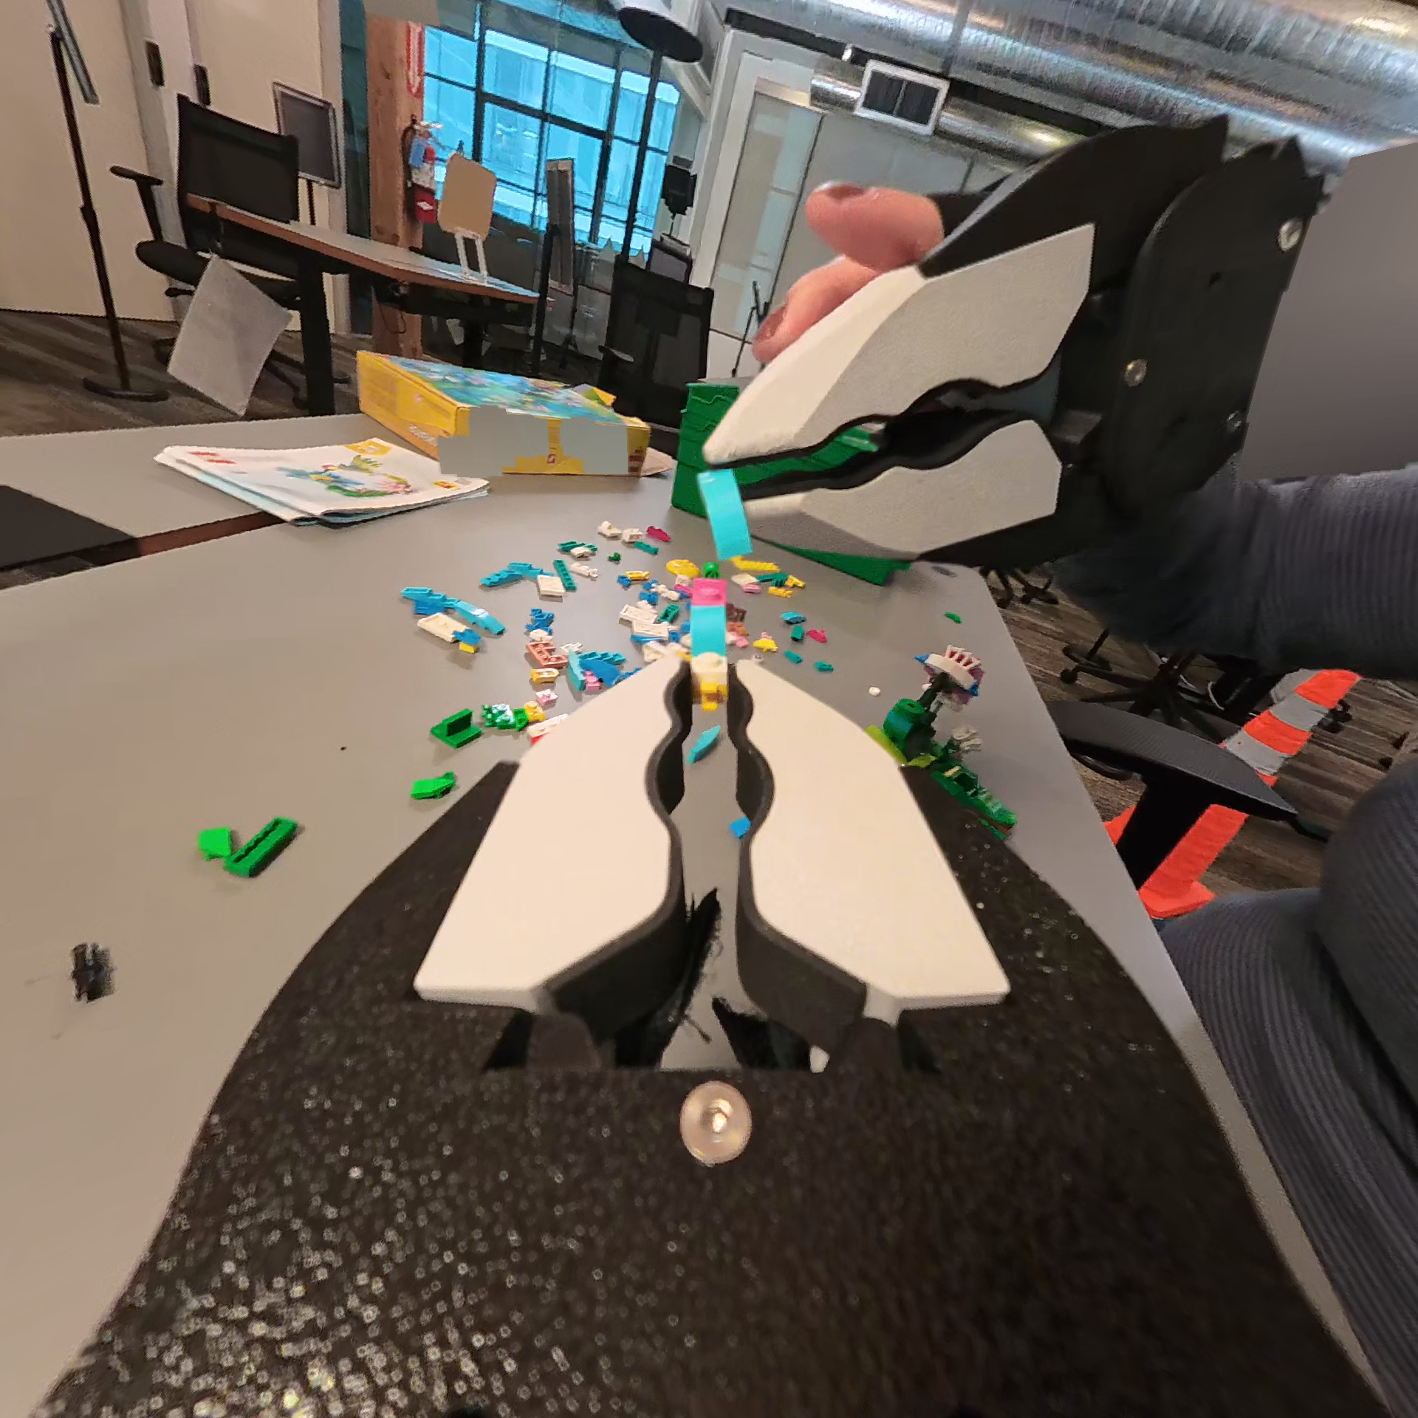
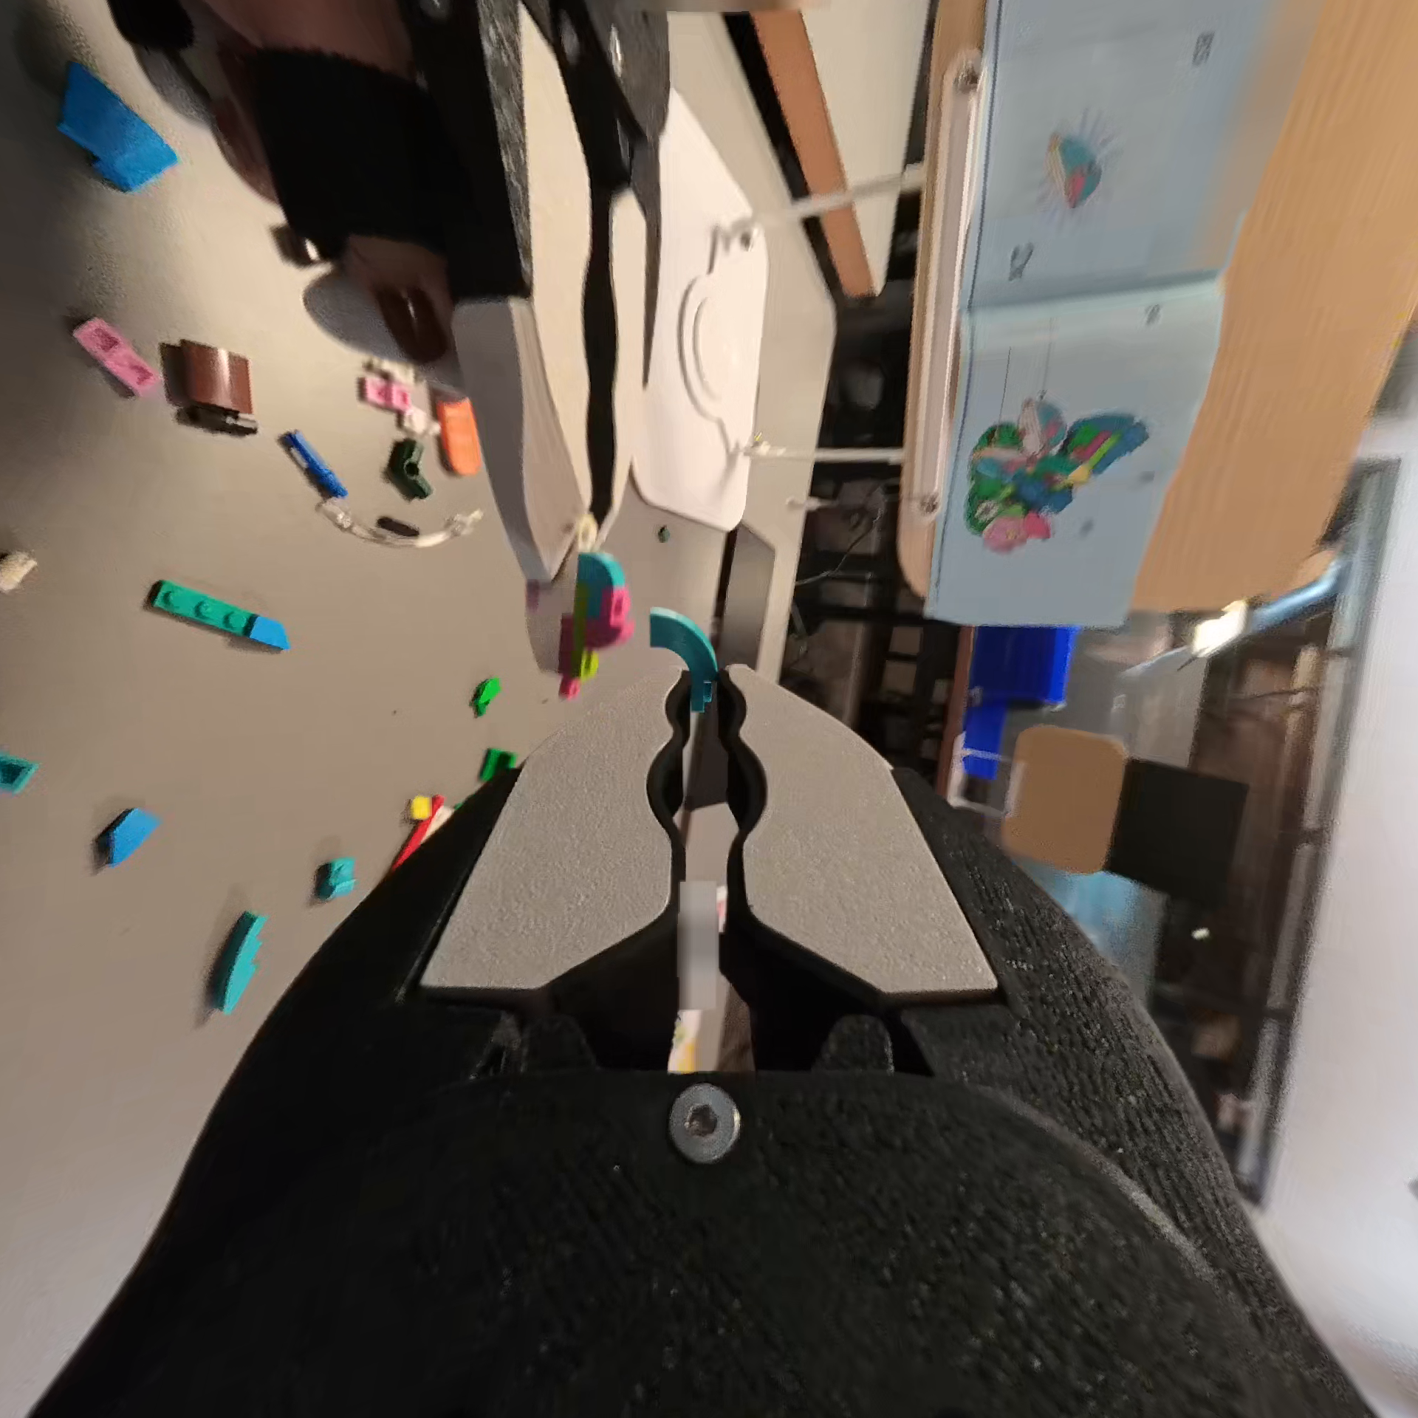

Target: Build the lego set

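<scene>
Grey table [image 1: 230, 690] strewn with loose bricks [image 1: 598, 629]. Centre frame, left gripper [image 1: 710, 675] clamps the small assembly [image 1: 707, 637] steady. Upper right, right gripper [image 1: 729, 483] pinches a curved teal piece [image 1: 725, 510], likely to attach.

A small lego assembly [image 1: 707, 641] of pink, turquoise, white and yellow pieces is pinched at its lower end in the left claw [image 1: 709, 675] and stands up off the table [image 1: 230, 690]. Just above it, a curved turquoise piece [image 1: 725, 512] hangs from the tips of the right claw [image 1: 729, 479], close to the assembly's pink top but apart from it. Loose bricks [image 1: 614, 614] lie scattered toward the table's far edge, and a partly built flower model [image 1: 940, 721] stands near its right edge.
</scene>
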The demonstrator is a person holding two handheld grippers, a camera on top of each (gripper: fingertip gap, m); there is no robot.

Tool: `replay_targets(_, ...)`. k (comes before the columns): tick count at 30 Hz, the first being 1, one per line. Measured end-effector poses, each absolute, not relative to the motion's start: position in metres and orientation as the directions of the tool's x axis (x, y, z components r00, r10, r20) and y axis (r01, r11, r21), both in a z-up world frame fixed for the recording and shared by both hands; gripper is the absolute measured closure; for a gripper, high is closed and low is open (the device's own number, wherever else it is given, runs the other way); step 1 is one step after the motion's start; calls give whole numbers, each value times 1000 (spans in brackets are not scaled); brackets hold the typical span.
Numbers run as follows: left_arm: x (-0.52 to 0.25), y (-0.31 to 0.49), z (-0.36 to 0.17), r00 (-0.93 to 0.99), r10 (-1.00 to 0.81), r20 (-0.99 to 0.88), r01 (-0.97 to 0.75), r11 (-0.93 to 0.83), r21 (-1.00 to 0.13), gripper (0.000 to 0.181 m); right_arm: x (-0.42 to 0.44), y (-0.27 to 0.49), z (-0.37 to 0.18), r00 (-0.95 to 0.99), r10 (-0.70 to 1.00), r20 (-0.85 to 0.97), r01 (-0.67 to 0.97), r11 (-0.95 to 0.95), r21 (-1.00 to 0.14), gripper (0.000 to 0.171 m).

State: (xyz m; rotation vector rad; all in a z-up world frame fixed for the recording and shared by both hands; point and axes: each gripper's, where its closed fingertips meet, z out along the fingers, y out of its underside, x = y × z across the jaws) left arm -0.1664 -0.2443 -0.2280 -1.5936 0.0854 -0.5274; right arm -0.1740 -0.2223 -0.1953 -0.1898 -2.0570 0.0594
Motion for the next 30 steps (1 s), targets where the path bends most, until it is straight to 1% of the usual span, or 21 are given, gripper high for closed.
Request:
replay_targets(1,-169,-244,-229,892,-354,280,258,-111,-960,173,-168,-214,-204,-520,217,826,166,974,-152,167)
replay_targets(3,-173,-244,-230,898,-334,285,261,-115,-958,173,-151,-201,-234,-651,345,677,280,937,-208,167)
replay_targets(5,-174,-244,-230,898,-330,290,267,-113,-957,173,-135,-194,-269,-739,425,522,357,905,-231,166)
replay_targets(9,-173,-244,-231,900,-330,284,259,-119,-958,173,-126,-190,-320,-780,470,412,397,882,-254,166)
replay_targets(11,-172,-243,-233,901,-330,283,256,-123,-959,173,-124,-196,-336,-800,472,372,384,877,-288,166)
replay_targets(13,-173,-243,-234,899,-331,286,258,-126,-958,173,-124,-198,-346,-805,476,355,386,874,-296,166)
replay_targets(16,-173,-243,-235,895,-334,294,267,-128,-955,173,-124,-199,-351,-804,498,325,403,858,-319,165)
replay_targets(17,-173,-242,-235,895,-335,295,267,-128,-955,173,-122,-200,-350,-807,511,296,413,847,-335,159)
replay_targets(18,-172,-242,-235,894,-337,294,266,-128,-955,173,-120,-199,-347,-805,526,275,426,835,-348,148)
replay_targets(19,-172,-243,-235,893,-340,293,264,-129,-956,173,-120,-197,-342,-797,542,266,436,821,-367,142)
replay_targets(21,-171,-243,-235,894,-342,290,261,-130,-957,173,-116,-200,-330,-788,584,194,459,768,-446,143)
replay_targets(23,-171,-243,-235,892,-347,290,260,-131,-957,173,-104,-212,-322,-793,609,25,512,688,-514,149)
replay_targets(24,-170,-243,-235,890,-350,292,262,-132,-956,173,-101,-214,-320,-790,613,-23,531,664,-527,149)
replay_targets(28,-169,-242,-236,886,-360,294,260,-141,-955,173,-108,-200,-319,-759,651,33,538,655,-531,149)
replay_targets(29,-168,-242,-236,884,-364,294,258,-144,-955,173,-111,-198,-318,-745,665,44,542,643,-541,149)
replay_targets(30,-167,-243,-237,881,-369,295,258,-147,-955,173,-118,-197,-313,-730,680,66,529,624,-576,149)
